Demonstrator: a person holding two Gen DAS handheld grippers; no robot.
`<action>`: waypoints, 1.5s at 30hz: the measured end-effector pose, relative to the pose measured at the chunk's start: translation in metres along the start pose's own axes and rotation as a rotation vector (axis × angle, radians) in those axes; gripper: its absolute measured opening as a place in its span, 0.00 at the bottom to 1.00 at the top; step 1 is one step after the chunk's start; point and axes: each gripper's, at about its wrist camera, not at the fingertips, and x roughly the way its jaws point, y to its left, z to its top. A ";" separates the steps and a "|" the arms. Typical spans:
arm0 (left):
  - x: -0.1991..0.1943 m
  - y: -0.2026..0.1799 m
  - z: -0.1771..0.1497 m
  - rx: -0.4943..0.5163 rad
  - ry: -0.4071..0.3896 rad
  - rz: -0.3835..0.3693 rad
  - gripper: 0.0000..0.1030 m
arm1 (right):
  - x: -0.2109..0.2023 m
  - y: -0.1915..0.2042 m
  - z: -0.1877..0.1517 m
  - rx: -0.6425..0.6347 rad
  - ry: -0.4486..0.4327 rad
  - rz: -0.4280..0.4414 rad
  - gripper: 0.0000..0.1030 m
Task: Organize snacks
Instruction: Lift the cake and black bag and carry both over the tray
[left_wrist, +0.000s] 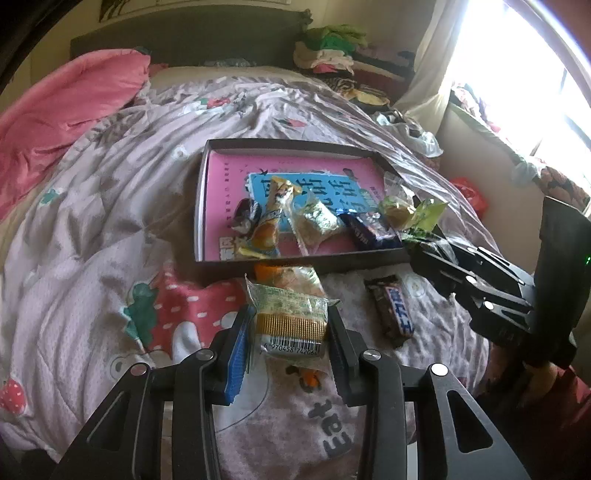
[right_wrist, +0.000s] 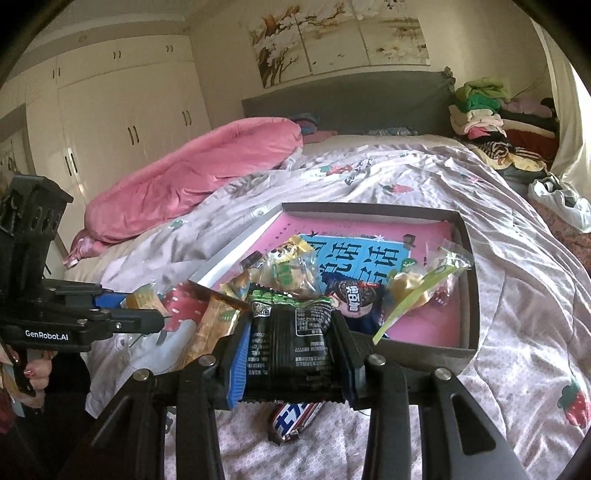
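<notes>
- Snacks sit in both your grips: your left gripper (left_wrist: 291, 328) pinches a clear biscuit packet (left_wrist: 290, 314) with a barcode between its two fingers, above the quilt (left_wrist: 92, 229).
- Your right gripper (right_wrist: 291, 347) clamps a black snack packet (right_wrist: 291, 347) with a green top edge, its fingers pressed on both sides.
- Ahead of both sets of fingertips lies the shallow dark box (left_wrist: 295, 258), lined with a pink sheet and already bearing several wrapped snacks.
- Below your right fingers, a chocolate bar (right_wrist: 291, 421) lies on the quilt; in the left view it rests right of the left fingers.
- An orange-tinted packet (left_wrist: 284, 275) lies between your left fingertips and the box's near wall.
</notes>
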 end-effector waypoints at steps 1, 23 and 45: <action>0.000 -0.001 0.001 0.000 -0.001 0.002 0.39 | -0.001 -0.001 0.000 0.005 -0.003 -0.001 0.39; 0.011 -0.027 0.031 0.010 -0.017 -0.010 0.39 | -0.010 -0.028 0.006 0.082 -0.050 -0.079 0.39; 0.044 -0.051 0.058 0.040 -0.004 -0.043 0.39 | -0.005 -0.045 0.008 0.121 -0.054 -0.112 0.39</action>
